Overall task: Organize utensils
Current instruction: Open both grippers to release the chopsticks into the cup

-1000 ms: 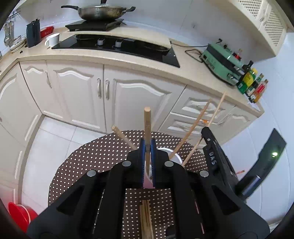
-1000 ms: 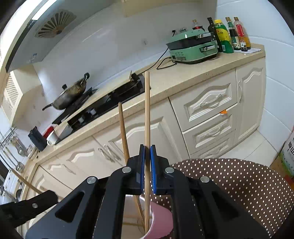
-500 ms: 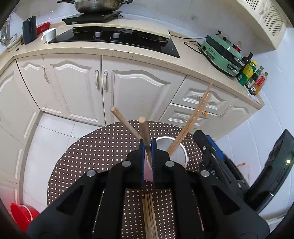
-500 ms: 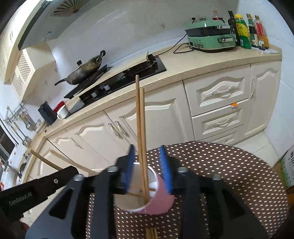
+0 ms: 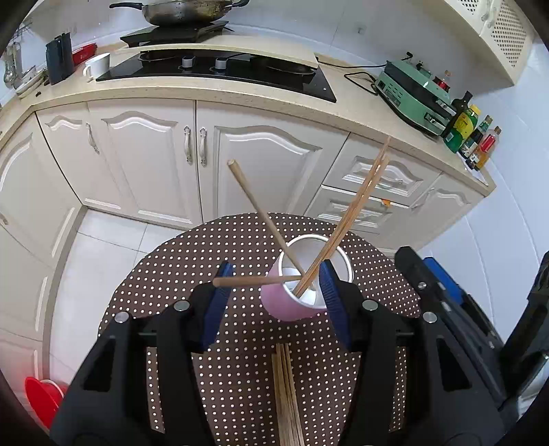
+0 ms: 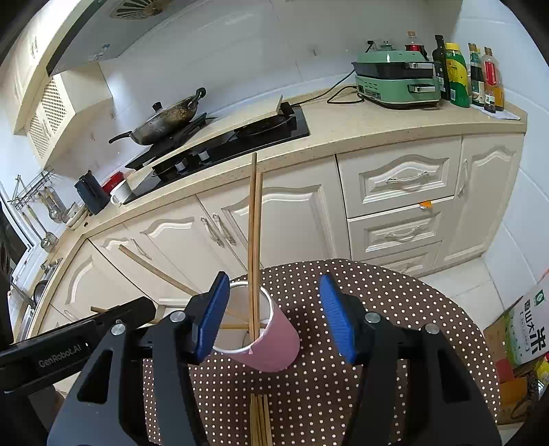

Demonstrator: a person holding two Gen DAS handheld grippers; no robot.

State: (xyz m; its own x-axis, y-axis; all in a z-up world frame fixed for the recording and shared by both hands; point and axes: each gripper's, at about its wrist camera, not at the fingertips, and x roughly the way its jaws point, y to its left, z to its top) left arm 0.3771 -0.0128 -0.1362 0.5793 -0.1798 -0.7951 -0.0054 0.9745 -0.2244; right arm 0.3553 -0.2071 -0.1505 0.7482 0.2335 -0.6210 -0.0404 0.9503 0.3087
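Note:
A pink paper cup [image 5: 291,303] stands on the brown dotted round table [image 5: 206,260] and holds several wooden chopsticks [image 5: 357,202]. My left gripper [image 5: 274,302] is open and empty, its jaws either side of the cup. My right gripper [image 6: 274,315] is open and empty, with the cup [image 6: 271,346] and its upright chopsticks [image 6: 254,240] between its jaws. More chopsticks [image 5: 286,394] lie flat on the table in front of the cup; they also show in the right wrist view [image 6: 260,418]. The right gripper body [image 5: 446,302] shows in the left wrist view.
A cream kitchen counter [image 5: 212,89] with cabinets runs behind the table, carrying a black hob [image 5: 219,68], a wok [image 5: 185,12], a green appliance [image 5: 415,96] and bottles [image 5: 470,133]. A red basin [image 5: 43,398] sits on the floor. A carton [image 6: 525,332] stands at the right.
Both grippers have opened and let go of their chopsticks, which now rest in the cup. The left one's chopstick has tipped over to lean across the rim.

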